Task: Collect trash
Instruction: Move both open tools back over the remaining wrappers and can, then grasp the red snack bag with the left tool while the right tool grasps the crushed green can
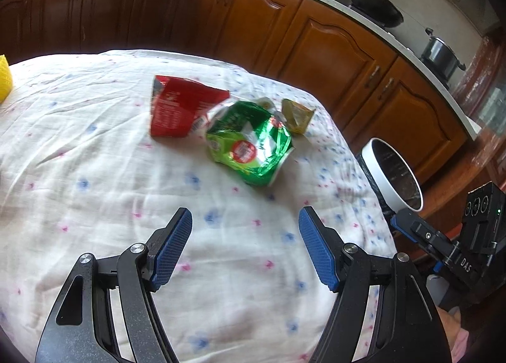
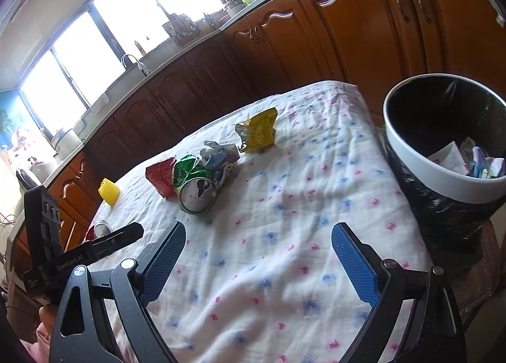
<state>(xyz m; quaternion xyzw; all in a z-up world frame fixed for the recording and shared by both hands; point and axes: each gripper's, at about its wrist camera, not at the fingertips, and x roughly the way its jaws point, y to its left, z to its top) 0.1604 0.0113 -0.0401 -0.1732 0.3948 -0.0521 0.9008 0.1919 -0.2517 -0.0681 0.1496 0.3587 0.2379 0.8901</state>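
Observation:
A crushed green can lies on the flowered cloth, with a red packet to its left and a yellow-olive wrapper to its right. My left gripper is open and empty, a short way in front of the can. In the right wrist view the can, red packet, crumpled paper and yellow wrapper lie ahead. My right gripper is open and empty over bare cloth. The white-rimmed bin with a black liner stands at the right and holds some trash.
A yellow foam net and a small can lie near the table's far left edge. The bin also shows in the left wrist view beside the table's right edge. Wooden kitchen cabinets run behind the table.

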